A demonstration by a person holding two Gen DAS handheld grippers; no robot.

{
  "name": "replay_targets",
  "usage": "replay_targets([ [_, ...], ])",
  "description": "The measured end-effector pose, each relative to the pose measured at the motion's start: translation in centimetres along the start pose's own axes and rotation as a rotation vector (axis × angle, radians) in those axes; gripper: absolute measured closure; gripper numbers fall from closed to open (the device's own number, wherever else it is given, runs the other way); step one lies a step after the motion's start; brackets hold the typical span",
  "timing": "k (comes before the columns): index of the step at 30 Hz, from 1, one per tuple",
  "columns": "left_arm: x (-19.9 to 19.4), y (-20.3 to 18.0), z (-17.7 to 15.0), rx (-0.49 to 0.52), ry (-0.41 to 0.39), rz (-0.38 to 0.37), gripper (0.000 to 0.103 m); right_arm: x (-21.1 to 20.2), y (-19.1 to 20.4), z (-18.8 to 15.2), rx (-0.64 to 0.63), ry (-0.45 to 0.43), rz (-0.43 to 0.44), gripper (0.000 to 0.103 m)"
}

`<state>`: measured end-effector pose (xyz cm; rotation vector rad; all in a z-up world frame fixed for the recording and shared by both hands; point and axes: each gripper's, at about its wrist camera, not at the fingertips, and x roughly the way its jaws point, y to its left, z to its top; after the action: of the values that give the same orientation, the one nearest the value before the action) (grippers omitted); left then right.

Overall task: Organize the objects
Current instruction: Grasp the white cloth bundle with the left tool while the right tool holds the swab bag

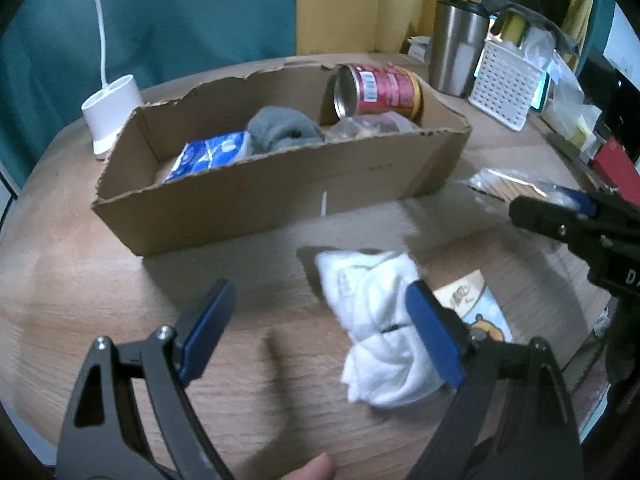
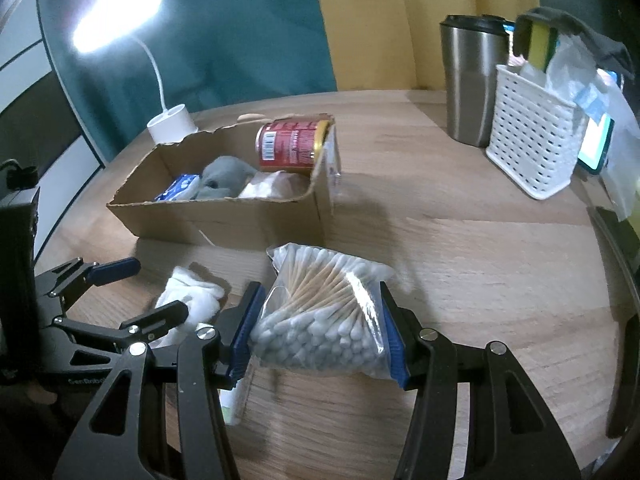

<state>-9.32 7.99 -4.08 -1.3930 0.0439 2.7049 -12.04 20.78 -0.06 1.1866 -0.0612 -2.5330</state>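
Cotton swabs in a clear bag (image 2: 324, 316) sit squarely between the right gripper's (image 2: 322, 330) blue pads (image 2: 394, 344), which press in on both sides of the bag, so that gripper looks clamped on it, though I cannot tell whether the bag is lifted off the table (image 2: 480, 272) or resting on it. The sticks run slantwise, away and to the right of the gripper. Off to its left, the left gripper (image 1: 320, 332) stands with its fingers wide apart; a crumpled white cloth (image 1: 376, 320) lies ahead of it, against its right pad (image 1: 434, 340) and not centred, with nothing gripped. Beyond the cloth, just right of that pad, a small printed packet (image 1: 476, 304) lies flat. Ahead of both grippers and slightly left is the torn cardboard box (image 1: 280, 196), its long axis running across the view, already holding a red can (image 1: 384, 90), a grey cloth (image 1: 284, 130) and a blue pack (image 1: 212, 156). My guess is the bag goes there next, forward and left, over the near wall. The table is pale wood; a white lamp (image 2: 172, 122), steel tumbler (image 2: 472, 80) and white basket (image 2: 532, 140) stand at the back, before teal and yellow curtains.
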Motion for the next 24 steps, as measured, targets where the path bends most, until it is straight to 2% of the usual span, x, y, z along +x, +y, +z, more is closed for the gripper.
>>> replay_targets([
  [5, -0.4, -0.7, -0.2, 0.027, -0.011, -0.011, 0.015, -0.2, -0.4, -0.2, 0.008, -0.003, 0.001, 0.046],
  [11, 0.9, -0.4, -0.7, 0.014, 0.049, -0.016, 0.015, -0.4, -0.5, -0.2, 0.01, -0.009, -0.002, 0.046],
  [16, 1.1, 0.1, -1.1, 0.009, 0.039, -0.023, 0.016, -0.4, -0.3, -0.3, 0.0, -0.009, -0.01, 0.046],
  [18, 1.0, 0.2, -1.2, 0.019, 0.026, -0.04, 0.022, -0.3, -0.2, -0.3, -0.002, -0.006, -0.012, 0.046],
  [19, 1.0, 0.2, -1.2, 0.023, 0.023, -0.049, 0.033, -0.3, -0.1, -0.2, -0.003, -0.006, -0.011, 0.046],
  [20, 1.0, 0.2, -1.2, 0.025, 0.024, -0.054, 0.038, -0.3, 0.0, -0.2, -0.005, -0.005, -0.011, 0.046],
  [23, 0.9, 0.4, -1.3, 0.021, 0.021, -0.085, 0.048, -0.3, 0.4, 0.1, -0.013, -0.005, -0.014, 0.046],
  [24, 0.8, 0.5, -1.3, 0.021, 0.017, -0.086, 0.049, -0.3, 0.6, 0.1, -0.015, -0.005, -0.015, 0.046],
])
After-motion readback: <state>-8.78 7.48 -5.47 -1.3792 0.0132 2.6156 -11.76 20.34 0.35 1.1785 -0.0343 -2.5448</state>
